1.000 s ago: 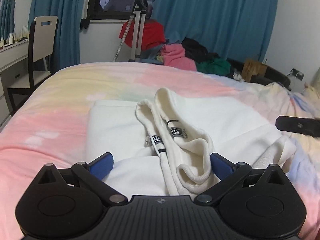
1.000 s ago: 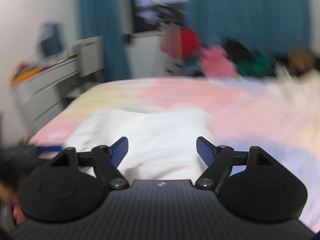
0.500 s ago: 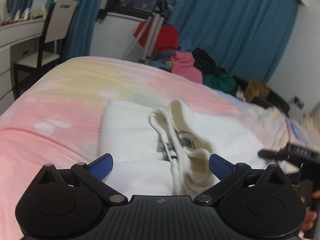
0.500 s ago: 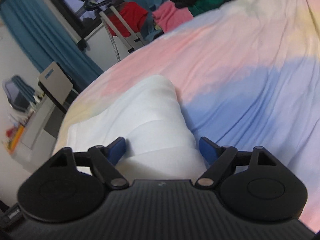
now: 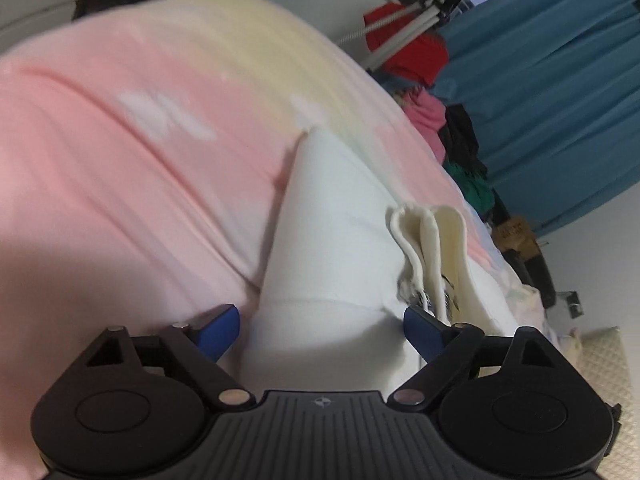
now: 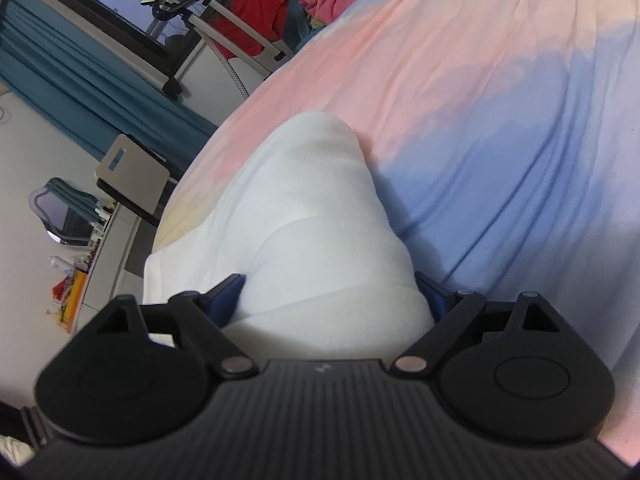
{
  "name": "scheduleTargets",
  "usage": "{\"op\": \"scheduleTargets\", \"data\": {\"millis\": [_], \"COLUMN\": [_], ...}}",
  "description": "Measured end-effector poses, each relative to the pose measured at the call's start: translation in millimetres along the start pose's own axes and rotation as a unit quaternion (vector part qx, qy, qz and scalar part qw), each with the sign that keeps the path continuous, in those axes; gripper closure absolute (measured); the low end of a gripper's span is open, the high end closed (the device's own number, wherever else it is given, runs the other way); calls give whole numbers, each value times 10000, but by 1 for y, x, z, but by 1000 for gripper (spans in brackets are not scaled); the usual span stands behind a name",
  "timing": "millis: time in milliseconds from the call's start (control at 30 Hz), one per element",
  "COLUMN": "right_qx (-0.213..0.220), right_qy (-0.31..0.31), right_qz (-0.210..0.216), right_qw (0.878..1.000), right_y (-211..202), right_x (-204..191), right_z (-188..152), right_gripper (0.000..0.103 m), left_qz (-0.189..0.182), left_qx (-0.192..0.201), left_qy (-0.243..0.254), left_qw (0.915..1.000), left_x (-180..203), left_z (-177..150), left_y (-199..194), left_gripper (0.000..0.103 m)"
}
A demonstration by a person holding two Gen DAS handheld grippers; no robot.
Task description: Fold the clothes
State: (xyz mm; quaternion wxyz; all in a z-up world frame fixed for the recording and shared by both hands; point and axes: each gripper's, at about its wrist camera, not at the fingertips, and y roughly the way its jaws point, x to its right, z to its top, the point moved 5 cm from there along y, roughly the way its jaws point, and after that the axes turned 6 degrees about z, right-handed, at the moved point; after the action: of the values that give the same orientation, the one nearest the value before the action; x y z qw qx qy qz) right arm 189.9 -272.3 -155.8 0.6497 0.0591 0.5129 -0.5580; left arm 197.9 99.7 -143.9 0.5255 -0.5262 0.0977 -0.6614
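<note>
The white garment (image 5: 340, 236) lay on the bed (image 5: 120, 152), its long axis running from the left gripper (image 5: 320, 322) toward 12 o'clock. Both the left gripper and the right gripper (image 6: 332, 292) stood wide open, the cloth bunched between their blue fingers (image 6: 228, 292) with neither closed on it.

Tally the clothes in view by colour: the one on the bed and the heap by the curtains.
White: 1, the white garment on the bed
Red: 1, the red garment
Pink: 1, the pink garment
Black: 1, the black garment
Green: 1, the green garment
Total: 5 that can be told apart; the heap may hide more.
</note>
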Motion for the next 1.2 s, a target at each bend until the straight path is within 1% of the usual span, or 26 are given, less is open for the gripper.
{"op": "scheduleTargets", "data": {"millis": [67, 100, 200, 267, 300, 367, 467, 567, 667, 833, 933, 1067, 1200], "right_qx": [-45, -72, -91, -91, -84, -39, 54, 146, 280, 586, 846, 1240, 1594], "right_qy": [-124, -182, -367, -509, -594, -818, -985, -1065, -1157, -1089, -1062, -662, -237], "right_qz": [-59, -104, -250, -337, -372, -430, -401, -250, -96, 80, 78, -88, -484], "right_qw": [9999, 9998, 9990, 9981, 9975, 9957, 9943, 9939, 9928, 9923, 9907, 9900, 9857], "right_y": [0, 0, -2, -3, -5, -9, -18, -31, -48, -89, -119, -166, -209], "right_x": [-3, -4, -9, -14, -18, -28, -42, -59, -74, -84, -76, -40, 13], "right_z": [-1, -2, -2, -2, -2, -2, 2, 9, 19, 56, 93, 162, 233], "right_gripper": [18, 20, 28, 39, 42, 49, 53, 55, 56, 57, 57, 57, 57], "left_qz": [-113, -57, 64, 148, 203, 292, 298, 255, 58, -280, -482, -751, -1090], "left_qx": [-139, -129, -68, -17, 10, 69, 117, 178, 252, 260, 265, 270, 82], "left_qy": [6, 80, 250, 399, 503, 689, 753, 874, 894, 1208, 1397, 1647, 1912], "left_qw": [9998, 9999, 9996, 9991, 9985, 9972, 9966, 9957, 9957, 9919, 9887, 9831, 9755], "left_x": [1, 2, 4, 7, 9, 12, 16, 30, 44, 130, 182, 251, 356], "left_z": [-3, -4, -6, -7, -7, -9, -10, -6, 1, 9, 13, 18, 10], "left_y": [2, 2, -1, -4, -6, -12, -21, -34, -53, -42, -36, -27, 34], "left_gripper": [12, 13, 19, 28, 32, 41, 50, 55, 57, 58, 58, 58, 58]}}
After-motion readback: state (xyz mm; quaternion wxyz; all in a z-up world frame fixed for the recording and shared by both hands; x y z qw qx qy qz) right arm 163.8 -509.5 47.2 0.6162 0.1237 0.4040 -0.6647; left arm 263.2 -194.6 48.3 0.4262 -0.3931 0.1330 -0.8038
